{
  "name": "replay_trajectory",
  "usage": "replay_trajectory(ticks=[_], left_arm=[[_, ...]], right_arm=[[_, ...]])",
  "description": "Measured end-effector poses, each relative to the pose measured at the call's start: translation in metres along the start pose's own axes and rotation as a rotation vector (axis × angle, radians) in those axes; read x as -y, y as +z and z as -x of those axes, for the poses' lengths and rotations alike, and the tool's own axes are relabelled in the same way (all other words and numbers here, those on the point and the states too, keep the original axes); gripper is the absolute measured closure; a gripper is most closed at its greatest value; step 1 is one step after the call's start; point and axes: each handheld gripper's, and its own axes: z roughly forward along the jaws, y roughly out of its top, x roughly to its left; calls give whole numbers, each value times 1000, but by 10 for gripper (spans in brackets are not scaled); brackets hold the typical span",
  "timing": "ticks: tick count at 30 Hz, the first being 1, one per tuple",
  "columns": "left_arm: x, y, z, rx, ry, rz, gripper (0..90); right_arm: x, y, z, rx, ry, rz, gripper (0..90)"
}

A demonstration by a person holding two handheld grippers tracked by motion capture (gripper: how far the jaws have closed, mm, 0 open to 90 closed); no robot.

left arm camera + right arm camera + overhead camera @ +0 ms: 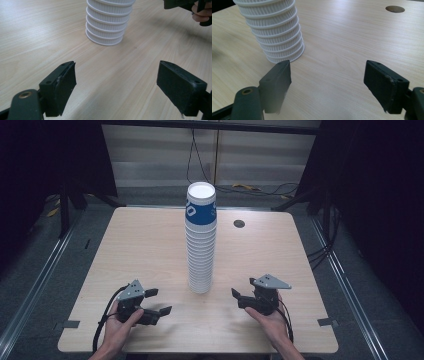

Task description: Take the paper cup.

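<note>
Cups (201, 237) stood stacked in a tall tower at the frame's centre, between my left gripper (156, 302) and right gripper (239, 298), both spread and empty, so I judged a slow, level pinch near the top safest.

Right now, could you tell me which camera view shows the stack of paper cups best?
The high view: it shows the whole stack of paper cups upside down on the table, from its blue-printed top cup to its base. The left gripper view and the right gripper view catch just its lower ribbed rims, cropped at the top.
</note>
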Motion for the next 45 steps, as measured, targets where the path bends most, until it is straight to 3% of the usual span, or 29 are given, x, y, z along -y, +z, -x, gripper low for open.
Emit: replay_trajectory(ticks=[6, 9, 13, 18, 28, 36, 43, 45], left_arm=[[-1, -1, -2, -1, -12, 0, 157], [0, -1, -4, -5, -10, -14, 157], [0, -1, -7, 17, -39, -3, 158], [0, -2, -5, 40, -56, 3, 159], [-3, 2, -3, 16, -16, -3, 161], [-4, 5, -4, 26, -21, -14, 162], [-5, 6, -2, 32, 4, -17, 162], [-5, 5, -1, 29, -13, -11, 162]], right_arm=[[-2, -1, 2, -38, 30, -52, 225], [-4, -2, 2, -49, 35, -39, 241], [-7, -5, 2, -68, 38, -26, 240], [-12, -9, 1, -110, -3, -20, 238], [-26, -14, -5, -171, -46, -4, 239], [-44, -21, -3, -203, -51, 16, 232], [-67, -24, -3, -242, -66, 63, 253], [-72, -21, -5, -265, -57, 88, 254]])
